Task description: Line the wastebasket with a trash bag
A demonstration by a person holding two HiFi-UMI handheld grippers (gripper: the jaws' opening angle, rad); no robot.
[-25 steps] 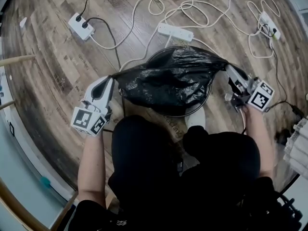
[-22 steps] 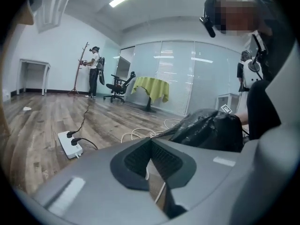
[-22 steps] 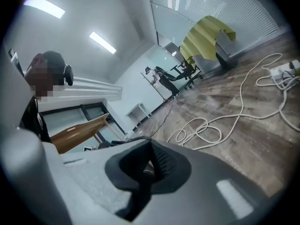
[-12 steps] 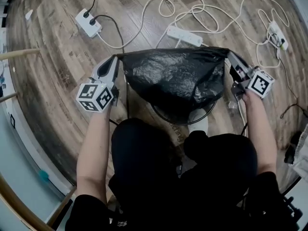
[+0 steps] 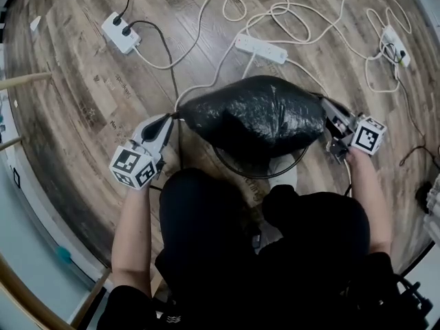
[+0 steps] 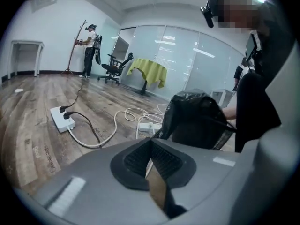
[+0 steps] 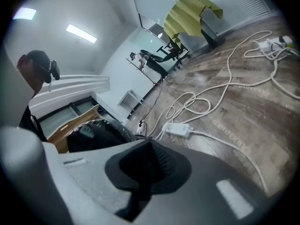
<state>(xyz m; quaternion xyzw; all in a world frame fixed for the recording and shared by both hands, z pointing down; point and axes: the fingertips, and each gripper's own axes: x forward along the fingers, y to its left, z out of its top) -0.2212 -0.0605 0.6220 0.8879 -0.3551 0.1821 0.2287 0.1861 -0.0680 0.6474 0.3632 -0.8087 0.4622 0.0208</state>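
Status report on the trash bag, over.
Left gripper shut on trash bag edge, right gripper shut on opposite edge. Bag puffed up above wastebasket, not in. Power strip on floor beyond.

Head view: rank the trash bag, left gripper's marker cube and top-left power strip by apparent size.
Largest: trash bag.
Then marker cube and power strip look alike; cube is nearer the camera, so unranked.

The person (image 5: 227, 253) wears black short sleeves (image 5: 130, 295) and black trousers (image 5: 199, 205); the left gripper (image 5: 170, 118) and right gripper (image 5: 324, 102) are grey, each with a black-and-white marker cube (image 5: 134, 168).

Worn wood-plank floor (image 5: 75, 136) strewn with white cables (image 7: 212, 138) and power strips (image 5: 261, 49); glass partition wall (image 6: 187, 55) behind a yellow-draped table (image 6: 147, 71).
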